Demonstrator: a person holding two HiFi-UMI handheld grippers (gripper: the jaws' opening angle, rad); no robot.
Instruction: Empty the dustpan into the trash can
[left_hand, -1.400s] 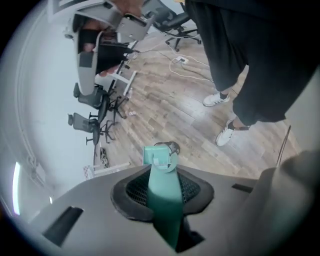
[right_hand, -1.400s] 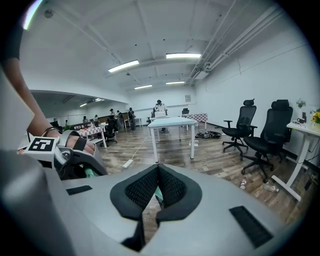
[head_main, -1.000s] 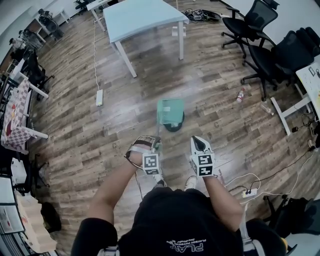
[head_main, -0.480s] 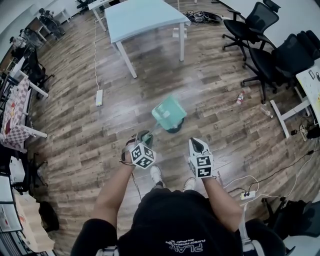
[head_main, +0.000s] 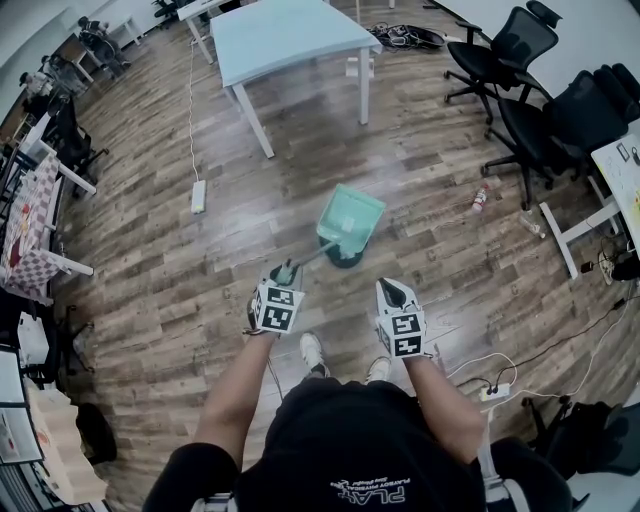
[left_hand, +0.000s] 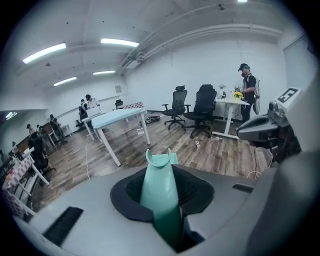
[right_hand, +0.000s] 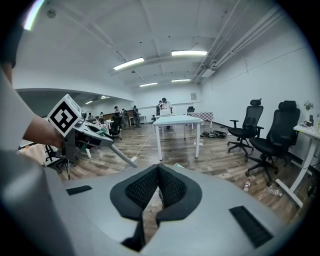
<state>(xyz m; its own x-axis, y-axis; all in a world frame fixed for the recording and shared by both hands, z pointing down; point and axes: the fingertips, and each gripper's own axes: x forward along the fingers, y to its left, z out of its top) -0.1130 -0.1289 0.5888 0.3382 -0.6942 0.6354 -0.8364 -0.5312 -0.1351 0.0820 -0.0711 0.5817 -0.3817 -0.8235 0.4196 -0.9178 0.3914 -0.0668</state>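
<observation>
A teal dustpan (head_main: 350, 214) hangs tilted over a small dark trash can (head_main: 346, 256) on the wood floor ahead of my feet. My left gripper (head_main: 284, 274) is shut on the dustpan's long handle (left_hand: 160, 192), which runs up between the black pads (left_hand: 195, 192). The pan's inside is turned away from the head view, so I cannot see what it holds. My right gripper (head_main: 389, 291) stays to the right of the can, apart from it. In the right gripper view its pads (right_hand: 172, 187) meet with nothing between them.
A light blue table (head_main: 285, 35) stands beyond the can. Black office chairs (head_main: 545, 95) and a white desk leg (head_main: 575, 225) are at the right, with bottles (head_main: 482, 193) on the floor. A power strip (head_main: 199, 195) and cables (head_main: 500, 385) lie nearby.
The left gripper has rolled and risen a little. The dustpan has swung from flat-on over the can to a slanted pose up and to the right. The right gripper has kept still.
</observation>
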